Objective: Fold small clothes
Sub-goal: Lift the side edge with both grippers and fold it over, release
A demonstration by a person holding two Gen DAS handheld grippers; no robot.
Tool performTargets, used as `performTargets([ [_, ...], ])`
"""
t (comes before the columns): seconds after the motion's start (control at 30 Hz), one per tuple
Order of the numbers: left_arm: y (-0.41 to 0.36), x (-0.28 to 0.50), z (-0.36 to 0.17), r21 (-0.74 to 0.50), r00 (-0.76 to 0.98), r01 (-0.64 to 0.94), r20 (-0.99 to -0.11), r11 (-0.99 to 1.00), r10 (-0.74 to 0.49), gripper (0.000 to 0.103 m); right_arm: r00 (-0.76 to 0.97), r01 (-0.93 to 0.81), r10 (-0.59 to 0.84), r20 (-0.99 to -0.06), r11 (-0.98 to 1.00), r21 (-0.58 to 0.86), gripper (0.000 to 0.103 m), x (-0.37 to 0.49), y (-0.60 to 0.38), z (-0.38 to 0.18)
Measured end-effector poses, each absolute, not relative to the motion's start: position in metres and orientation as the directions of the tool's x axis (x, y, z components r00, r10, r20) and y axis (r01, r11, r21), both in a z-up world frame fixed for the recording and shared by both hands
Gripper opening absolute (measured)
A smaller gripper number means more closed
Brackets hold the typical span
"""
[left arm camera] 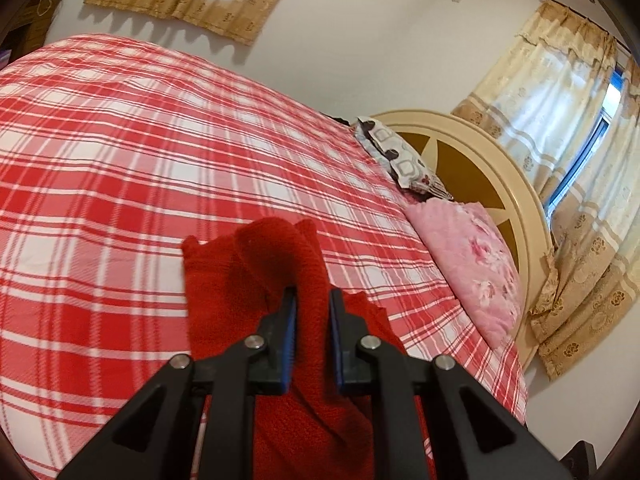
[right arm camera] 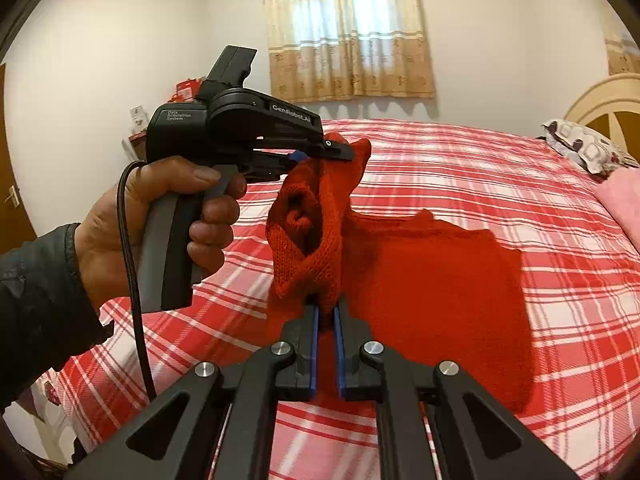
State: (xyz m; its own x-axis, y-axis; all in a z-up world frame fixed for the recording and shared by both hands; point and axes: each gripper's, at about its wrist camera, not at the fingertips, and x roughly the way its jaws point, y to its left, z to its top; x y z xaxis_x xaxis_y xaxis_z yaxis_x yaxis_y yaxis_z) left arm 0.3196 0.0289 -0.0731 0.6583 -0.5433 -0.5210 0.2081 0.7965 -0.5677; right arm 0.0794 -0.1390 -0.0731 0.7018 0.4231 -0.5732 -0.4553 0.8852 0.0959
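Both claws, left gripper (left arm camera: pixel 313 300) and right gripper (right arm camera: pixel 327 312), pinch the red knit garment's (right arm camera: pixel 436 280) lifted edge mid-fold; next, carry it ahead across the body.

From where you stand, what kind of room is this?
A bedroom, most likely in a home: a large bed under a red plaid bedspread, pillows against a rounded headboard, and curtained windows.

The red sweater (left arm camera: pixel 248 280) is cut off by the lower edge behind the left claw (left arm camera: pixel 313 300). The pink pillow (right arm camera: pixel 624 204) is cropped at the right edge.
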Motion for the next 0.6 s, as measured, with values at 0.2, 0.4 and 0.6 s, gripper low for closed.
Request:
performTargets([
  [0.2,-0.006,0.328,-0.070,-0.561,0.628,0.248,-0.527,0.790,-0.572,0.015,0.710,-0.412,0.395,-0.582,0.904,0.110,0.006,0.082,-0.170,-0.074],
  [0.4,-0.040,0.337,-0.072,-0.544,0.589,0.288,-0.548,0.788,-0.594,0.015,0.715,-0.367,0.376,-0.590,0.919,0.143,0.006,0.082,-0.200,-0.073],
  [0.6,-0.067,0.341,-0.080,-0.536,0.551,0.312,-0.571,0.784,-0.609,0.015,0.711,-0.328,0.364,-0.602,0.929,0.175,0.006,0.077,-0.225,-0.078],
])
